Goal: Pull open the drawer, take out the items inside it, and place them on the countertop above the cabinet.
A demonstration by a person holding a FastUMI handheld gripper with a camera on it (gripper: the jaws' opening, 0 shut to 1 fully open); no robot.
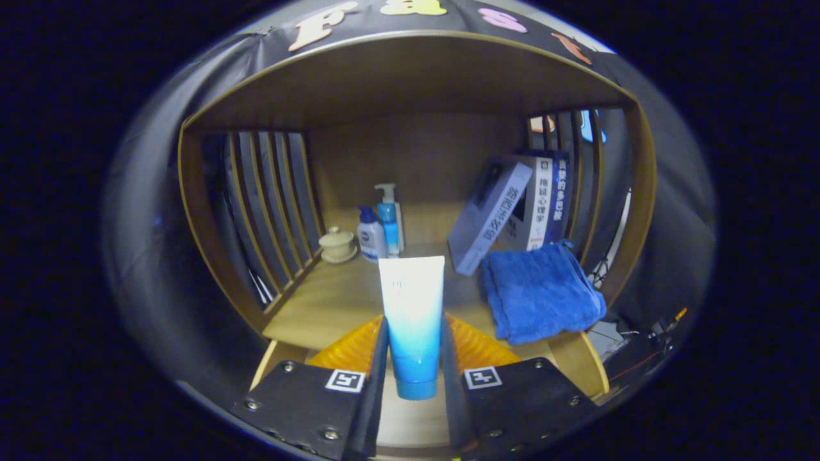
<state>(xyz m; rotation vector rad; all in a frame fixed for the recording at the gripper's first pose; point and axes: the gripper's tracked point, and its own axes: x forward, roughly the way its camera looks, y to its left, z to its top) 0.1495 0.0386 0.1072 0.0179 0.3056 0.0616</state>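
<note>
**Q:** What does the gripper carry, and how?

**A:** A soft plastic tube, white at its crimped end and shading to blue at its cap, stands cap-down between the two fingers. Both fingers press its lower sides, so the gripper is clamped on it. Gripping near the cap, the stiffer end, probably keeps the tube from buckling.

**Q:** Where is the tube relative to its goal?

**A:** It is held above the near edge of the pale wooden countertop, which stretches beyond the fingers under an arched wooden hood. By the look of it, the tube is out of the drawer and awaits setting down.

**Q:** Why set it there and not deeper?

**A:** The ground beyond is taken. A folded blue towel lies ahead to the right, with leaning boxed books behind it. Two small pump bottles and a cream lidded cup on its saucer stand far ahead, left of centre. The bare wood just ahead seems the safest spot.
</note>
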